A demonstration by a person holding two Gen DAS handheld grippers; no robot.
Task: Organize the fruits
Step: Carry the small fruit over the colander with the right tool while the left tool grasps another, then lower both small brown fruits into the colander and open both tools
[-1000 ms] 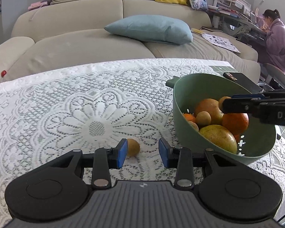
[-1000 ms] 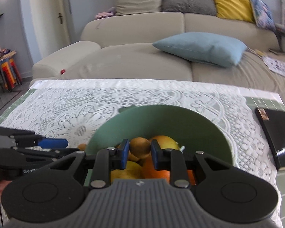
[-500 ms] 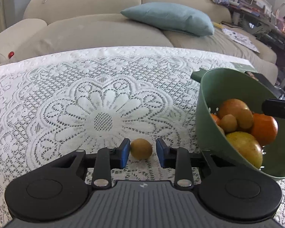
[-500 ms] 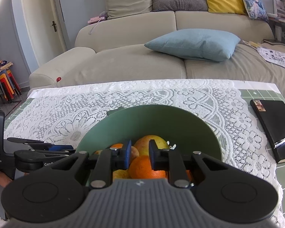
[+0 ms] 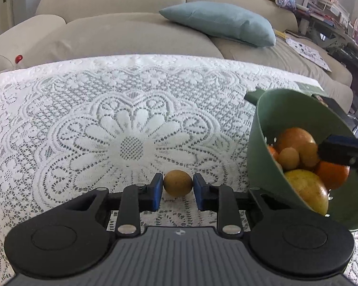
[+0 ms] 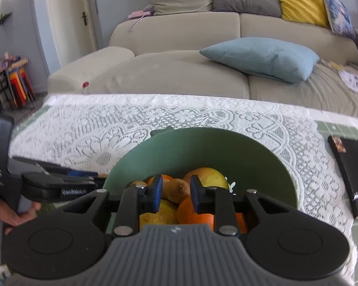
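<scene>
- While its blue pads (image 5: 158, 189) press on either side of a small brown fruit (image 5: 178, 182), the left gripper (image 5: 177, 191) is clamped on that fruit, which sits low over the lace tablecloth (image 5: 83, 124); whether it touches the cloth cannot be told.
- Its jaws have just been closing, with the brown fruit between them.
- Seen from the right wrist view, the left gripper (image 6: 83, 177) reaches in from the left edge, just beside the green bowl's outer wall, and a hand (image 6: 14, 214) grips its handle.
- The right gripper (image 6: 174, 191) is held over the green bowl (image 6: 202, 147) with its jaws nearly together; a small brown fruit in the bowl (image 6: 177, 189) shows in the gap, but whether the pads press on it cannot be told from this view.
- From the left wrist view the right gripper's dark fingers (image 5: 341, 151) reach into the bowl (image 5: 269, 119) from the right, over the fruit.
- The bowl holds two large yellow-orange fruits (image 5: 307, 193), at least two oranges (image 5: 334, 174) and a few small brown fruits (image 5: 289, 158), piled touching one another.
- The bowl stands to the right of the held fruit, near it.
- A black book (image 6: 353, 166) lies on the table's right side, apart from the bowl.
- Beyond the table stands a beige sofa (image 5: 131, 31) with a light blue cushion (image 5: 219, 22) on its seat.
</scene>
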